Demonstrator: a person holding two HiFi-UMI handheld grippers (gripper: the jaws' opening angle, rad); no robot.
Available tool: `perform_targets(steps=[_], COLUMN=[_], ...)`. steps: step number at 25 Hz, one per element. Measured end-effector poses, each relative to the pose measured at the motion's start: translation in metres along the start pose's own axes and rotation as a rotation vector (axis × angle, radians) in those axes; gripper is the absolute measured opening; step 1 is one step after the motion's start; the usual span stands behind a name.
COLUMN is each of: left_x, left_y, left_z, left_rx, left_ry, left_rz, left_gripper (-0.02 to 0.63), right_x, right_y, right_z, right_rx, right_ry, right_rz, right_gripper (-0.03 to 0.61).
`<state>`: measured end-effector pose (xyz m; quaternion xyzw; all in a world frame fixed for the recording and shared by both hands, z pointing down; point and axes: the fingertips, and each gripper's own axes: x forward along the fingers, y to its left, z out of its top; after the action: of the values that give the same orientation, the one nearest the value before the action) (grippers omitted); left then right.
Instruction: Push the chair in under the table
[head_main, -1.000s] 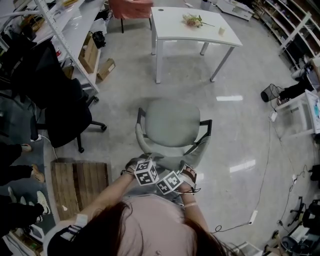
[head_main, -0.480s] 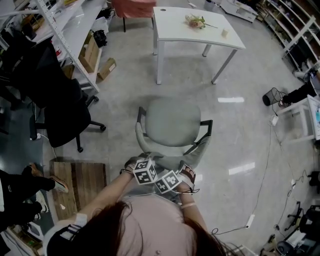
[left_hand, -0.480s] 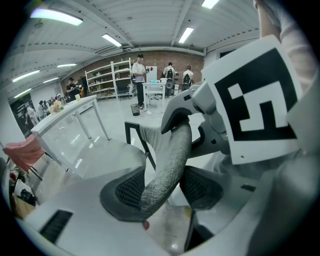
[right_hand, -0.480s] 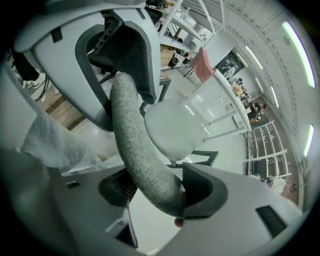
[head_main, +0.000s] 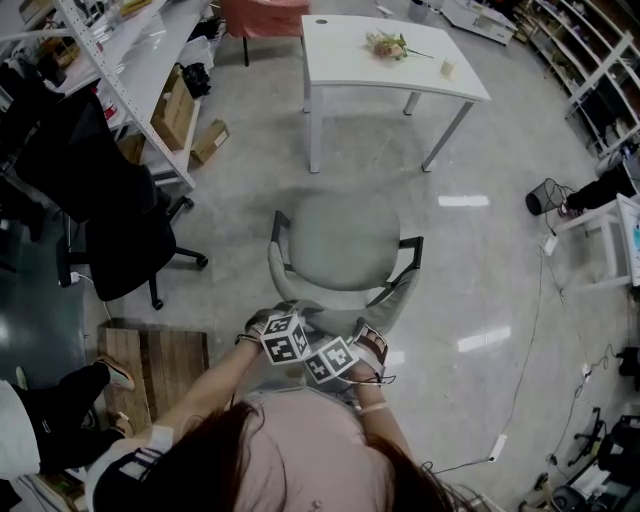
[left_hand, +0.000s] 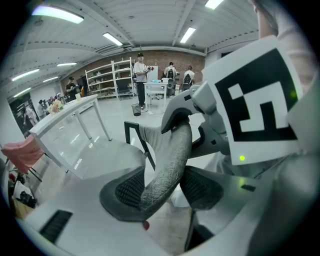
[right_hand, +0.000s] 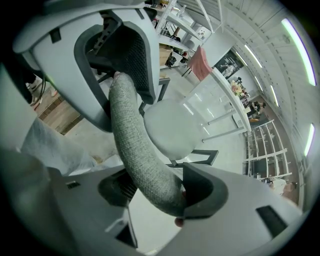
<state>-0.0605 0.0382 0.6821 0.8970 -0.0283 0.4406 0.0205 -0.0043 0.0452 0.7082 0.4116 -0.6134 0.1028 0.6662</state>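
The grey-green chair (head_main: 343, 243) with black armrests stands on the floor, its seat facing the white table (head_main: 385, 62) farther ahead, with a stretch of floor between them. I stand behind it. My left gripper (head_main: 278, 318) is shut on the top rim of the backrest (left_hand: 167, 165), which runs between its two ribbed pads (left_hand: 131, 190). My right gripper (head_main: 366, 338) is shut on the same rim (right_hand: 135, 145) further right, with the fabric pressed against one pad (right_hand: 202, 192). The two marker cubes sit side by side below the backrest.
A black office chair (head_main: 120, 215) and a wooden pallet (head_main: 150, 365) stand to the left, beside a shelf rack (head_main: 130, 70). A pink chair (head_main: 262, 15) is at the table's far side. Flowers (head_main: 385, 42) lie on the table. Cables (head_main: 540, 300) trail at right. A person's leg (head_main: 50, 430) is at bottom left.
The chair and both grippers have shifted a little toward the table, grips unchanged. A person at the lower left edge has walked across.
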Motion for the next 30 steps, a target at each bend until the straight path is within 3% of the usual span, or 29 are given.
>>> perform_targets(steps=[30], left_x=[0.035], left_y=[0.093], left_z=[0.044], left_rx=[-0.04], left_ry=[0.01], left_rz=[0.015], left_gripper=[0.225], right_x=[0.051], right_y=[-0.094], right_z=[0.029], right_rx=[-0.043], right_ry=[-0.005], right_rz=[-0.014], right_gripper=[0.265])
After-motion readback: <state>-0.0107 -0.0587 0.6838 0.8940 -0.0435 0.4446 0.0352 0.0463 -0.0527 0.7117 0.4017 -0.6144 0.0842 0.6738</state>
